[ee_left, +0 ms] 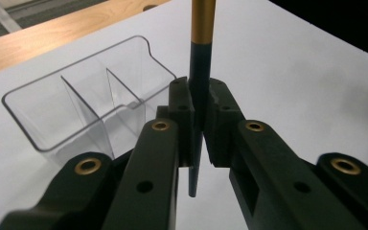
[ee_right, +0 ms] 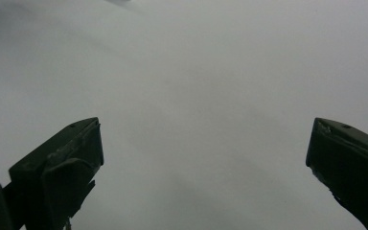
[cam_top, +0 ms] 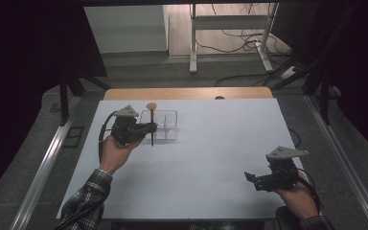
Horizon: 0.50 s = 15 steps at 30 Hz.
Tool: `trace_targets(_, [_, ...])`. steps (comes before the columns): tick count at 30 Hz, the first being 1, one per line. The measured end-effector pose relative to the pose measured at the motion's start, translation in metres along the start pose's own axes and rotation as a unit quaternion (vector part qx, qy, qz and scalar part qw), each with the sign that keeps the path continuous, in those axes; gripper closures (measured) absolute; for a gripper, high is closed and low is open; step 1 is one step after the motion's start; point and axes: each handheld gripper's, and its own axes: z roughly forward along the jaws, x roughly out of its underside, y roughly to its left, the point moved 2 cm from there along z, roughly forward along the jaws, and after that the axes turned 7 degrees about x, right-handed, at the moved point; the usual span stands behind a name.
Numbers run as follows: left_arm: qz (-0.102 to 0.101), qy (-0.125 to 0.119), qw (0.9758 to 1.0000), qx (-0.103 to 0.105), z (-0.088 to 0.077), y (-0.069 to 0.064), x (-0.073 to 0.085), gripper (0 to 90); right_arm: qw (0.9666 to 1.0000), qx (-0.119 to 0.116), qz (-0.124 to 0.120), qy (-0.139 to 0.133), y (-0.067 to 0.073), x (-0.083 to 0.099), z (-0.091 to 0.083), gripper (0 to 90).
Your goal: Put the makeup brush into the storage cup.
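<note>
The white-covered bench (cam_top: 196, 158) carries a clear plastic organiser (cam_top: 165, 125) with upright dividers, set near its far left part, presumably so that tall, thin things can be stood in its compartments. Just beside its near left corner the left tool (cam_top: 149, 128) is clamped on a makeup brush (cam_top: 151, 120), held upright by the dark handle with the bristles on top (apparently for lowering handle-first into a compartment). The right tool (cam_top: 251, 179) is held idle with jaws spread wide over bare bench at the near right, well apart.

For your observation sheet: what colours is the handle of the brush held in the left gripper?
The brush handle is dark, nearly black, with a gold band above; the left gripper view shows it best.
</note>
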Motion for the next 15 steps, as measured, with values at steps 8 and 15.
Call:
trace_targets(8, [0.006,-0.009,0.9999,-0.002,0.007,0.003,-0.011,83.2,1.0,0.001,0.004,-0.001,-0.001,0.0,0.0,0.0])
trace_targets(15, [0.002,-0.018,0.9998,-0.004,0.013,0.009,-0.017,83.2,1.0,0.002,0.0,0.002,0.0,0.0,0.0,0.0])
